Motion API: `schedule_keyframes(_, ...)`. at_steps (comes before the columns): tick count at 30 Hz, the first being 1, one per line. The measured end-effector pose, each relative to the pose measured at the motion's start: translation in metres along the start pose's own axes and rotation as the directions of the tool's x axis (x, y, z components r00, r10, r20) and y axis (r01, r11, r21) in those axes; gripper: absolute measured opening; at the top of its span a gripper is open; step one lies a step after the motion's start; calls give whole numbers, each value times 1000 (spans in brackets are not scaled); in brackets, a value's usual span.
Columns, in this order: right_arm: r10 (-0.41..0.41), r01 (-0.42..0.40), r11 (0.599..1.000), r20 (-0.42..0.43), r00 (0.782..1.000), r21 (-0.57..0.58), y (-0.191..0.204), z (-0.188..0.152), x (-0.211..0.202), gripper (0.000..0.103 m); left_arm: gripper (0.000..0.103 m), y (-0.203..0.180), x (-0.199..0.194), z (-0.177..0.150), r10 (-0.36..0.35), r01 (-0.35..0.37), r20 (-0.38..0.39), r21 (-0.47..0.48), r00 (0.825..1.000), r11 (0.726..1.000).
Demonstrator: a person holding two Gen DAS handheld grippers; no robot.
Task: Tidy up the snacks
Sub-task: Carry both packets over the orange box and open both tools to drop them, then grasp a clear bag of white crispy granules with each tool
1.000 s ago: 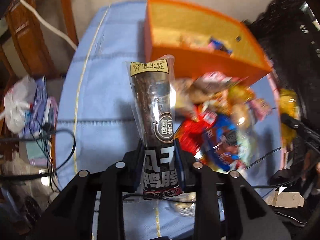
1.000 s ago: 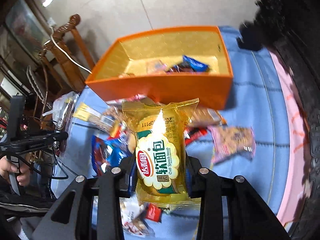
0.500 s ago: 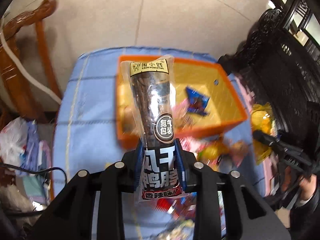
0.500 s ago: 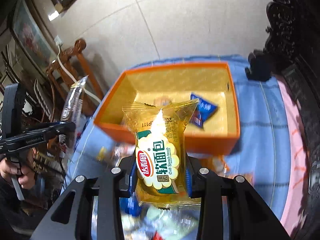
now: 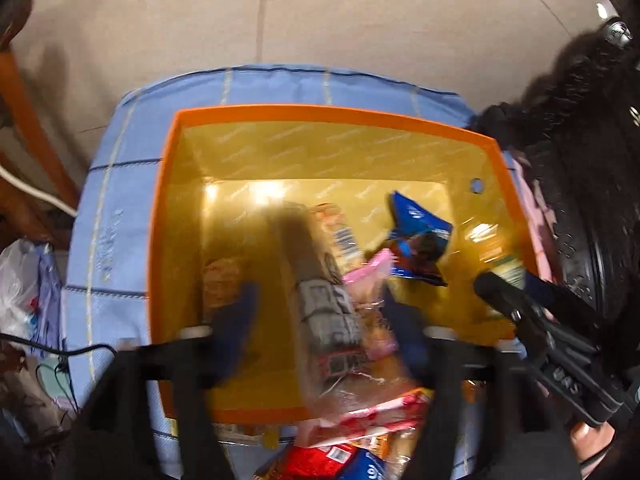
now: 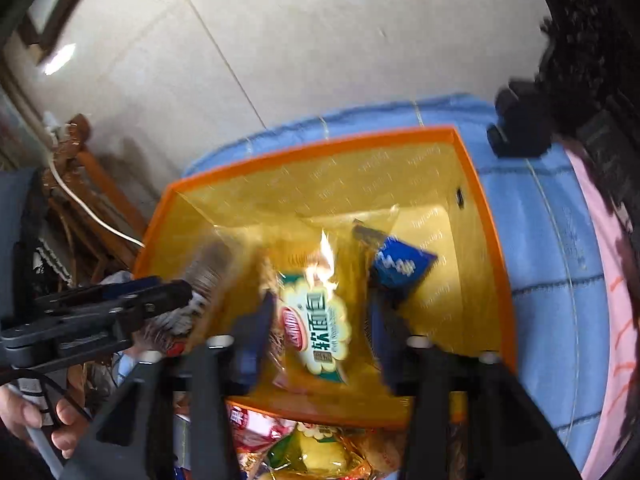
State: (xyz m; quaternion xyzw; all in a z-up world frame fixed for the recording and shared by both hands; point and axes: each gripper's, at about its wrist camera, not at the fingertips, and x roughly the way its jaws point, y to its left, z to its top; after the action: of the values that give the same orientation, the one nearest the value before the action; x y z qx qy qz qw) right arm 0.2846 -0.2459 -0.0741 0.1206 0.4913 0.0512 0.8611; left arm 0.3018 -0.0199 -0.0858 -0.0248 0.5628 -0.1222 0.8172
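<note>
Hanging over orange box (image 5: 160,240), both claws just opened; packets loose.

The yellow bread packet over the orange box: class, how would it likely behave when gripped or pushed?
The yellow bread packet looks puffy, so probably light and squashy. Its glossy film glints, so it may slip between jaws. Lying flat, it should slide, not roll, in the orange box.

The yellow bread packet (image 6: 316,320) over the orange box (image 6: 490,248) carries a white panel with green Chinese characters, seemingly 软面包, beside a red oval brand mark; the long dark snack packet (image 5: 320,292) bears large pale characters, too blurred to read.
</note>
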Motion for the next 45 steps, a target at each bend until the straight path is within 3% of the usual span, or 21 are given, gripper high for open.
schedule_keyframes(2, -38, 39, 999, 53, 998, -6, 0, -7, -12, 90, 93, 8, -10, -5, 24, -24, 49, -17, 999, 1000)
schedule_keyframes(5, -78, 81, 996, 105, 991, -27, 1, -19, -31, 98, 93, 16, -18, -11, 31, -30, 53, -21, 998, 999)
schedule_keyframes(13, -115, 121, 990, 81, 990, -70, 0, -68, -64, 99, 93, 22, -46, -57, 43, -43, 48, -9, 998, 999)
schedule_keyframes(17, -120, 122, 988, 18, 993, -99, -6, -104, -71, 99, 93, 21, -53, -94, 71, -72, 27, 45, 997, 996)
schedule_keyframes(23, -91, 88, 994, -62, 994, -59, -19, -152, -78, 99, 93, 25, -49, -145, 137, -133, -26, 123, 990, 983)
schedule_keyframes(27, -50, 52, 999, -108, 993, 11, -30, -180, -79, 99, 93, 30, -43, -177, 123, -112, -90, 115, 988, 987)
schedule_keyframes(31, -24, 20, 999, -125, 992, -32, -23, -204, -83, 99, 93, 31, -38, -200, 127, -108, -131, 142, 983, 984)
schedule_keyframes(35, 104, -124, 984, -146, 984, -131, 4, -222, -97, 99, 93, 35, -39, -210, 123, -104, -149, 128, 981, 986)
schedule_keyframes(39, 235, -282, 921, -194, 952, -267, 39, -236, -117, 99, 93, 38, -48, -213, 117, -103, -139, 104, 983, 989)
schedule_keyframes(42, 174, -240, 903, -208, 963, -357, 47, -250, -118, 99, 93, 36, -55, -221, 115, -101, -139, 108, 984, 989)
schedule_keyframes(45, 131, -212, 915, -245, 961, -343, 41, -265, -104, 99, 93, 32, -57, -237, 115, -99, -148, 115, 982, 988)
